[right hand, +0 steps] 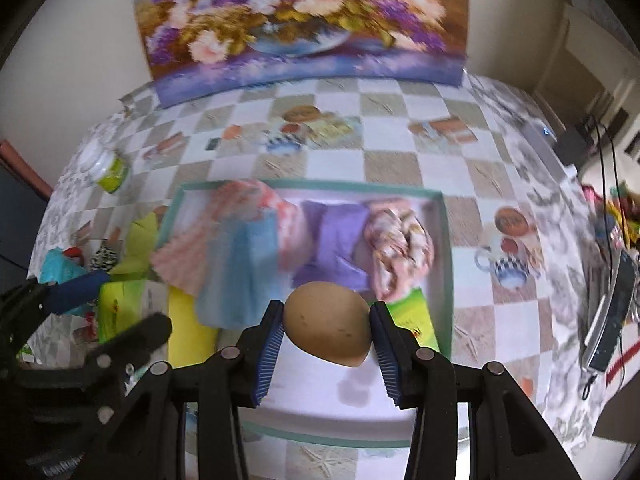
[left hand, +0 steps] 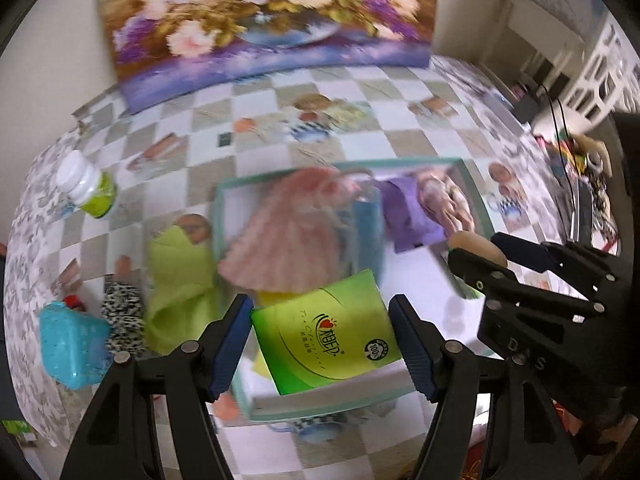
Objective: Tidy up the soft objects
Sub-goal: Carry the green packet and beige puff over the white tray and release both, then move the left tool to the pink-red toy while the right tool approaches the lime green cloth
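Tongs, left [left hand: 320,344]: my pair, pads spread wide and pressed on either side of a green tissue pack [left hand: 326,334], which hangs tilted over the near end of the tray [left hand: 320,402].

Tongs, right [right hand: 327,334]: my pair, about half open, pads closed on a tan egg-shaped soft piece [right hand: 330,322], held above the white floor of the tray [right hand: 320,434] at its near end.

Tray, shallow, white inside, teal rim; landmark for all below.

- Pink pleated cloth [left hand: 288,236]: in the tray, far-left part, its edge lapping over the left rim.
- Light blue cloth [right hand: 240,276]: in the tray, partly under the pink one.
- Purple cloth [right hand: 332,236]: in the tray, middle of the far part.
- Pink patterned bundle [right hand: 400,244]: in the tray, just right of the purple cloth.
- Yellow piece [right hand: 188,328]: at the tray's near-left corner; edges blurred.
- Lime-green cloth [left hand: 180,288]: on the worktop [left hand: 360,120], just left of the tray.
- Black-and-white spotted piece [left hand: 122,312]: left of the lime cloth.
- Turquoise basket [left hand: 72,348]: farthest left of the tray.
- Bottle, white cap, green label [left hand: 86,190]: lying beyond the tray's far-left corner.
- Flower picture [left hand: 264,20]: upright at the far edge of the worktop, well behind the tray.
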Motion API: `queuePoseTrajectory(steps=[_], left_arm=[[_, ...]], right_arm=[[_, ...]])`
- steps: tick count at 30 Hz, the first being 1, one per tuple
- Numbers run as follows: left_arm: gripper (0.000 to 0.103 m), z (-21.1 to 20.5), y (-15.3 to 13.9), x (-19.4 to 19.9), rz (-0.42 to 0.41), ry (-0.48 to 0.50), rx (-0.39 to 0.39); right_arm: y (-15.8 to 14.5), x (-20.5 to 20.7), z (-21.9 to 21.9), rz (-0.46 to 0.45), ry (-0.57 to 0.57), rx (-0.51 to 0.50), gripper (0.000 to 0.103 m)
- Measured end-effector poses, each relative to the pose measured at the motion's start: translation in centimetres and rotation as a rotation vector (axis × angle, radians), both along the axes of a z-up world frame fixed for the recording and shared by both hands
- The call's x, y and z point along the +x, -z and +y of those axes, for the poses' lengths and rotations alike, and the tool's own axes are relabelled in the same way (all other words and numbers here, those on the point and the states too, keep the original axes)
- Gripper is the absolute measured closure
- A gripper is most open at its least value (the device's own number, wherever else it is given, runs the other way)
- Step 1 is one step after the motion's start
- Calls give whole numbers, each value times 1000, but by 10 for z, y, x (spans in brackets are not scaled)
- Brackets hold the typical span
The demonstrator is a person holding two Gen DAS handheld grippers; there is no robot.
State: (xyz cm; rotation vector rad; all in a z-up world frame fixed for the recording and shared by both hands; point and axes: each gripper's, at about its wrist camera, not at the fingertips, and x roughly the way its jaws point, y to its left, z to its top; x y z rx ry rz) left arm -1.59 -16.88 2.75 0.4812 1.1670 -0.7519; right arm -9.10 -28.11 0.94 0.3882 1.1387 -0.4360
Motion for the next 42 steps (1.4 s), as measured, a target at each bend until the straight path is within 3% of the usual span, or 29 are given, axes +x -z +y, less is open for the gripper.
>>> queuePoseTrajectory(steps=[10, 17, 20, 23, 27, 29, 30, 36, 42], left_arm=[[31, -5, 9, -2, 38, -6, 7], [22, 0, 7, 5, 27, -32, 6], [18, 4, 6, 9, 18, -51, 4], [18, 9, 4, 15, 8, -73, 6], [18, 14, 5, 22, -5, -101, 22], [18, 17, 5, 27, -10, -114, 25], [18, 20, 4, 30, -12, -124, 24], [18, 47, -3, 57, -3, -238, -18], [18, 89, -20, 86, -75, -368, -24]], right_arm=[[9, -4, -8, 24, 22, 27, 54], [7, -3, -6, 24, 18, 16, 51], [8, -2, -6, 35, 20, 3, 38], [10, 0, -7, 47, 27, -7, 36], [13, 2, -7, 67, 36, -34, 13], [13, 2, -8, 68, 42, -40, 9], [13, 1, -9, 65, 46, -41, 2], [6, -1, -12, 34, 79, -52, 0], [-13, -1, -7, -24, 94, -82, 0]])
